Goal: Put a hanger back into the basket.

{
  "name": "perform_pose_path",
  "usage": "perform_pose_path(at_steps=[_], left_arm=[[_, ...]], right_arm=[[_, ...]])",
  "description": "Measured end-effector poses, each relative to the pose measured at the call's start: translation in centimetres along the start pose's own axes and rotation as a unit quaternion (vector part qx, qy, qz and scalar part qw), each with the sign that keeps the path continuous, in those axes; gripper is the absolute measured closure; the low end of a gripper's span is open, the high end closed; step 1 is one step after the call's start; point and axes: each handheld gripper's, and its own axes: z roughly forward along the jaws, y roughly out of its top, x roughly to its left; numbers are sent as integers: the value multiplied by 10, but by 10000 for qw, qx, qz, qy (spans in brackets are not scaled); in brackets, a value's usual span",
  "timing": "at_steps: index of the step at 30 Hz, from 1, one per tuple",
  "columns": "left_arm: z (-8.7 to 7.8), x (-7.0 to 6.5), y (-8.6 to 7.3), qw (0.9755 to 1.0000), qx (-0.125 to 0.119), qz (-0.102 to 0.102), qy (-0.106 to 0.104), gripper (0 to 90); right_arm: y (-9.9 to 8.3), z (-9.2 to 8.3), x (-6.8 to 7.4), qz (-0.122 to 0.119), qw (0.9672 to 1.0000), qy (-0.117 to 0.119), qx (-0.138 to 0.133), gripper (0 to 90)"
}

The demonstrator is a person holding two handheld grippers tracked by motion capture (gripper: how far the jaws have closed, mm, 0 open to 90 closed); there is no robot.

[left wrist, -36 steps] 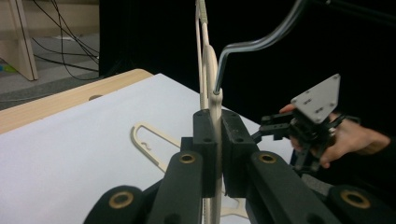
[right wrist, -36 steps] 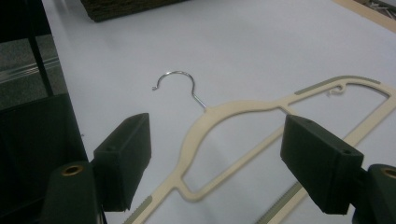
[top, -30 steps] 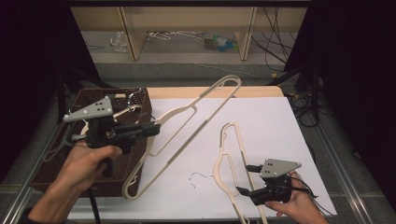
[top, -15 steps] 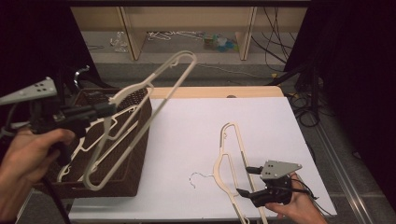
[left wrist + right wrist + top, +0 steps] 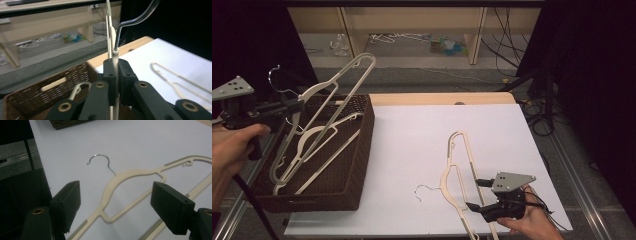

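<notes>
**Plastic, wire and wicker**

The held hanger looked like matt cream plastic with a shiny metal hook. The basket was rough brown wicker. The table sheet appeared smooth, matt white; the gripper pads were dull black plastic.

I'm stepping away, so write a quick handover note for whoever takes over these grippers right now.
Left hand-held gripper: shut on a cream hanger near its hook, held above the wicker basket.
Right hand-held gripper: open, holding nothing, poised over the second hanger lying on the white table.
Done: at least one hanger already lies in the basket.
Left: lower and release the held hanger into the basket, then probably pick up the table hanger and bin it too.
</notes>
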Motion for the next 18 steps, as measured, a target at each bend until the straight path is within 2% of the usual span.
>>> perform_pose_path(at_steps=[3,7,8,11,15,18], left_arm=[[6,10,-10,9998,77,162,36,857],[12,22,-27,9992,254,254,176,857],[12,22,-27,9992,254,254,176,857],[15,33,-45,9988,382,122,276,857],[17,38,-57,9984,456,84,311,857],[18,45,-67,9984,507,54,239,857]], right_arm=[[0,-1,-1,-39,10000,29,6,253],[-2,-1,-1,-3,10000,15,-10,251],[-2,-1,-1,-3,10000,15,-10,251],[-2,-2,-1,9,10000,7,-5,246],[-2,-2,-1,22,10000,3,-4,244],[-3,-2,-1,14,10000,14,-4,244]])
